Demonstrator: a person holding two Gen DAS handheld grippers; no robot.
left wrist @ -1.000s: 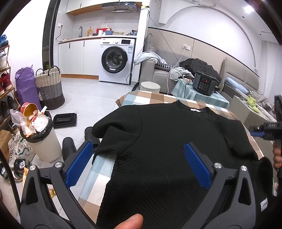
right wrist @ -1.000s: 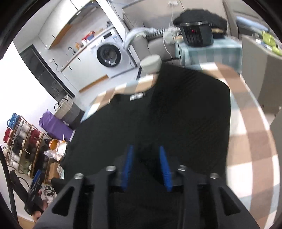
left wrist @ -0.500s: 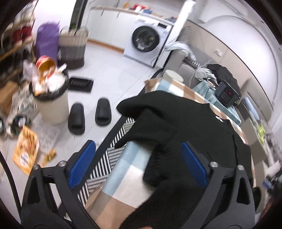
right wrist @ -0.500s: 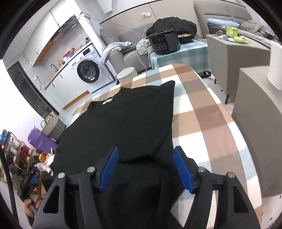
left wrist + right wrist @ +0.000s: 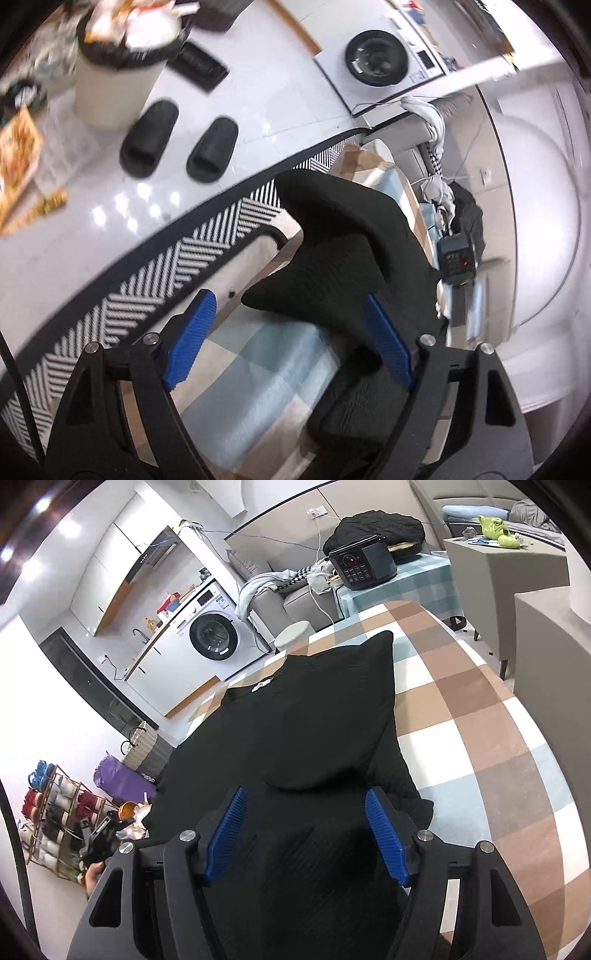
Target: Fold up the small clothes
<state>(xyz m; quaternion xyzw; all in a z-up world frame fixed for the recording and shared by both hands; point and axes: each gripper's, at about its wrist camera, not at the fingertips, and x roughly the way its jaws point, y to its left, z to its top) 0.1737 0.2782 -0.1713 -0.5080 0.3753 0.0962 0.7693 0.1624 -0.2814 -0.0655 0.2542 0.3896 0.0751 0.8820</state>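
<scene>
**Left sleeve lies between the left jaws**

While the black sweater lies flat on the checked tablecloth, its folded left sleeve points toward twelve o'clock from the left gripper, whose jaws, wide, have just been narrowing around it without touching. The right gripper hovers wide apart over the hem, holding nothing.

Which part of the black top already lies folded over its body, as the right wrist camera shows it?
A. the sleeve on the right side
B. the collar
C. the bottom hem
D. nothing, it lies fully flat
A: in the right wrist view the right sleeve lies flat across the black top, its rounded end just ahead of the open right tongs.
</scene>
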